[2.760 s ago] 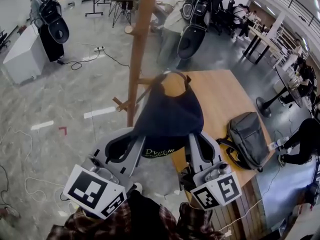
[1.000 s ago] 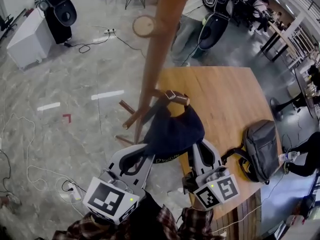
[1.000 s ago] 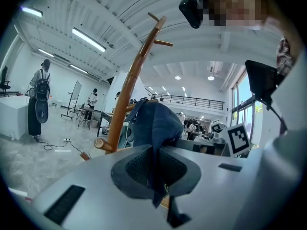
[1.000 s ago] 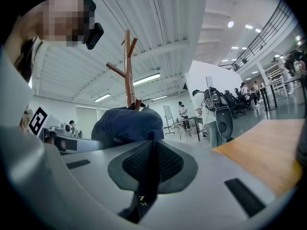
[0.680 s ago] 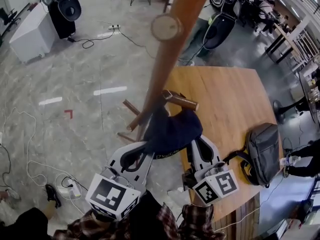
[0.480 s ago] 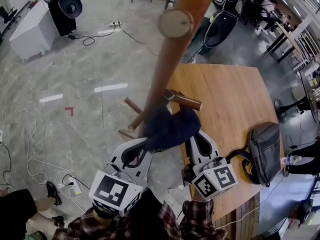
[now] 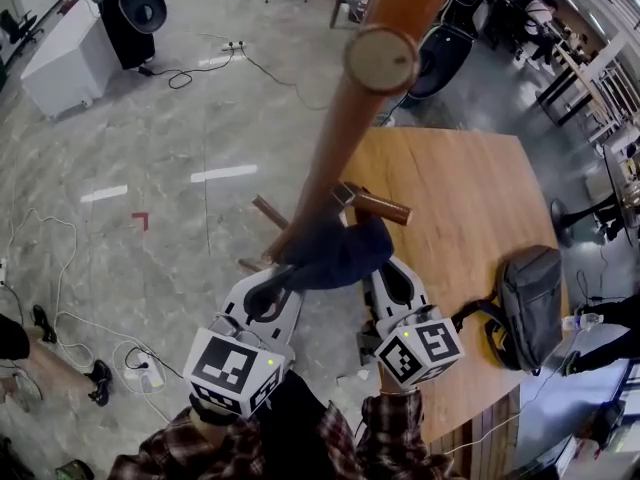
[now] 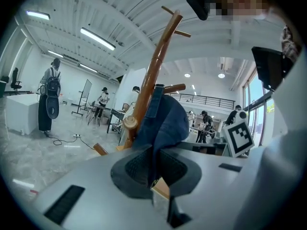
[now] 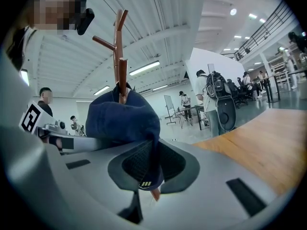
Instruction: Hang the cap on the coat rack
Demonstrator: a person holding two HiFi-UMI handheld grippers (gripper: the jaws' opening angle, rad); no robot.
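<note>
Plainly, the left gripper (image 7: 272, 293) and right gripper (image 7: 385, 280) each have their jaws clamped nearly together on opposite edges of the navy cap (image 7: 335, 253), whose top meets a coat rack (image 7: 340, 138) peg.

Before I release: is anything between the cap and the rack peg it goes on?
Nothing visible. The cap lies against the peg, whose tip pokes out past it. The left tool and right tool are both shut on it.
</note>
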